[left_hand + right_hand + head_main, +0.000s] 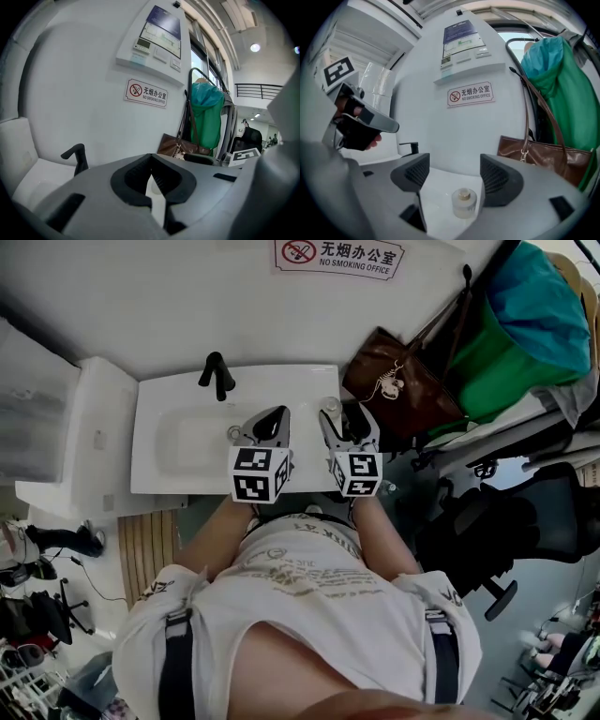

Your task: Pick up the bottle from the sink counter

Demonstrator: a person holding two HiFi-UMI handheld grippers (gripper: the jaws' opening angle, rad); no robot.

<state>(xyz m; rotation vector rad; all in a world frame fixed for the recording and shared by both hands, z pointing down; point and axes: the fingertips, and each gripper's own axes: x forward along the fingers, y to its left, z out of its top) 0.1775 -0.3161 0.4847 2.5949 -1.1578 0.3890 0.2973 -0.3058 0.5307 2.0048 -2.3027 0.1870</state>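
A small clear bottle point(464, 202) with a gold cap stands on the white sink counter point(436, 187), close to the wall. My right gripper point(454, 174) is open just above and in front of it, a pad on each side, neither touching it. From the head view the bottle point(330, 406) shows at the counter's back right corner, at the tips of the right gripper point(341, 420). My left gripper point(273, 420) hovers over the basin's right rim, beside the right one. Its jaws point(150, 164) meet at the tips and hold nothing.
A black faucet point(217, 376) stands at the back of the basin point(187, 442). A brown leather bag point(398, 381) hangs right beside the counter, with green and teal clothing point(525, 324) behind it. A black office chair point(525, 521) stands to the right.
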